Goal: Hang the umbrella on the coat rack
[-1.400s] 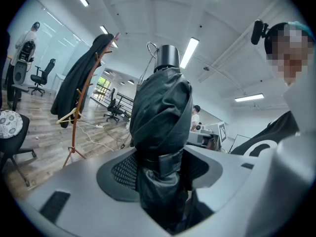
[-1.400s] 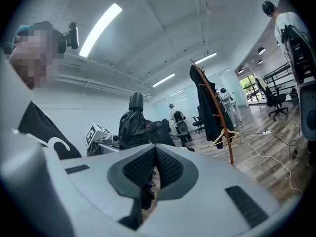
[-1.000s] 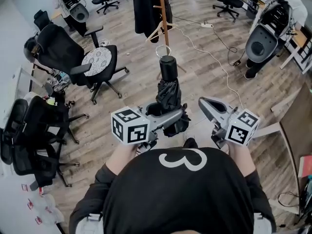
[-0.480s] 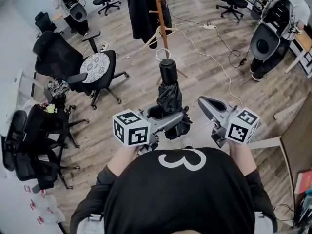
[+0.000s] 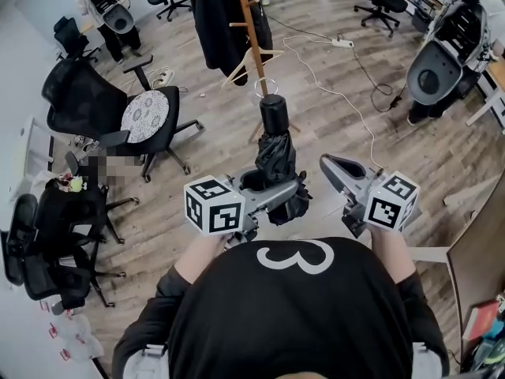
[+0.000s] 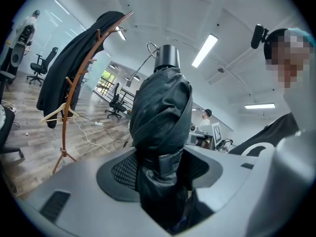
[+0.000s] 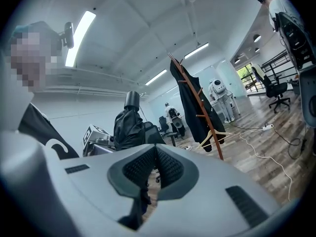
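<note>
Holding the folded black umbrella [image 5: 276, 152] about its lower half, the left gripper [image 5: 267, 188] has its jaws clamped on the fabric from both sides. In the left gripper view the bundle [image 6: 160, 112] fills the gap between the pads. The umbrella stands roughly upright, with the handle end on top, and a thin loop [image 5: 266, 85] sits on that upper end.

The coat rack [image 5: 248, 22] stands straight ahead, beyond the umbrella and well apart from it. A dark coat [image 5: 213, 18] and a wooden hanger [image 5: 248, 58] hang on its near side. Of the whole umbrella, the loop is the part nearest the rack.

The right gripper [image 5: 333, 166] is about as far from the rack as the left one, on the rack's right-hand side as the head view shows it. Its pads are pressed together with nothing between them [image 7: 155, 167]. It does not touch the umbrella.

Judging by this layout, the left gripper is the one placed to do the hanging. The loop has to get up to a free peg on the rack [image 6: 79, 83], so the upper end must lead. The coat covers much of the rack's top, and which pegs are bare is hard to tell.
</note>
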